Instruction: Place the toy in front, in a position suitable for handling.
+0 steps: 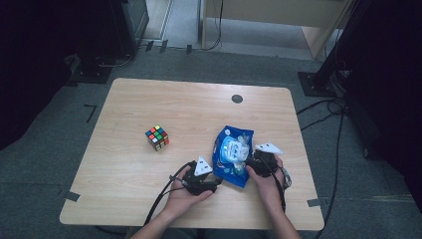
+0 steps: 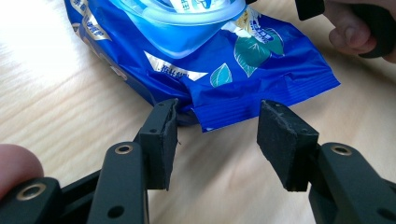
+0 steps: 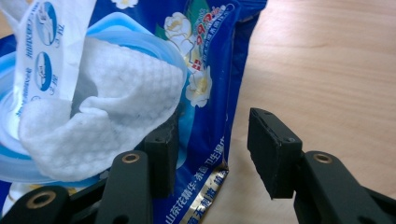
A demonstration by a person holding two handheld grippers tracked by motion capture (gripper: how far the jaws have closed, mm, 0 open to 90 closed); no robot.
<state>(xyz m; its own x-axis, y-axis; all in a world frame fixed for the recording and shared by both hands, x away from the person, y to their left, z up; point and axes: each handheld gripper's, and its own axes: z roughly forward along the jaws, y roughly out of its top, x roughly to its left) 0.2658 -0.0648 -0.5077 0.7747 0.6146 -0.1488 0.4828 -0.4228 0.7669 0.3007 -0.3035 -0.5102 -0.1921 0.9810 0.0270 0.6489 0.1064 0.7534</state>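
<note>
Jaws of the left gripper (image 2: 217, 135) stand apart with nothing clamped. The crimped end seal of the blue wipes pack (image 2: 243, 70) lies just beyond their tips, and one tip seems to brush its corner, though I cannot be sure. The right gripper (image 3: 215, 140) is likewise released: one jaw lies over the pack, the other over bare counter (image 3: 327, 70), with the pack's side edge in the gap between them and unpressed.

The pack is glossy blue film printed with leaves, white flowers and lettering. Past the jaws sits its pale blue plastic ring (image 2: 187, 28). A white textured wipe (image 3: 116, 107) bulges out of the opening, and a white label flap (image 3: 42, 46) is peeled up behind it. Well beyond the left gripper rests a colour cube (image 1: 157, 137).
</note>
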